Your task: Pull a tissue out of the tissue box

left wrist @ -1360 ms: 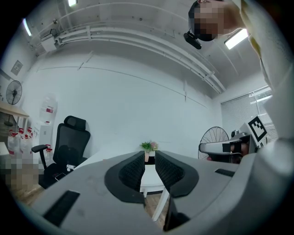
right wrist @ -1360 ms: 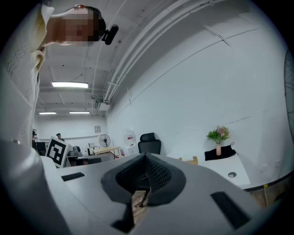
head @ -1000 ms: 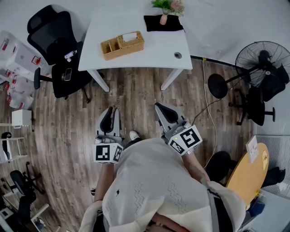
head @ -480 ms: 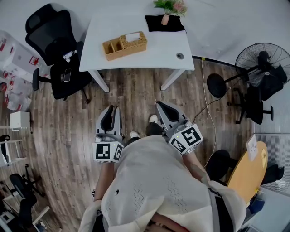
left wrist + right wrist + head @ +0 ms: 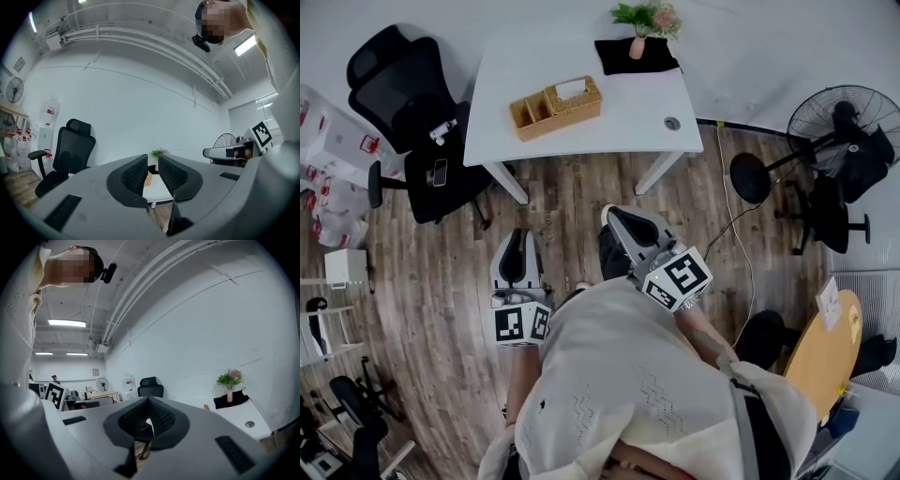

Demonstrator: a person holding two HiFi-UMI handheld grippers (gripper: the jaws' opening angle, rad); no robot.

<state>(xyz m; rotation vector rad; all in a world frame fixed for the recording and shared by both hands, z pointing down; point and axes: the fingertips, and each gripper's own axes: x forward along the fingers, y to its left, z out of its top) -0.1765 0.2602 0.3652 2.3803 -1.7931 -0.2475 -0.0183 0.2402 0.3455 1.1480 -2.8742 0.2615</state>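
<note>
Since a second ago the right tongs [image 5: 615,216] have moved forward toward the white surface [image 5: 619,117], while the left tongs [image 5: 515,242] have dropped slightly back. The left tongs stand a narrow gap apart with nothing between them; the right tongs are pressed together at the tips, empty. The wicker tissue box [image 5: 574,97], with a white tissue [image 5: 572,87] at its top, sits on the surface just beside a wicker tray [image 5: 529,112], well apart from both tongs, which hang over the wood floor [image 5: 441,262].
</note>
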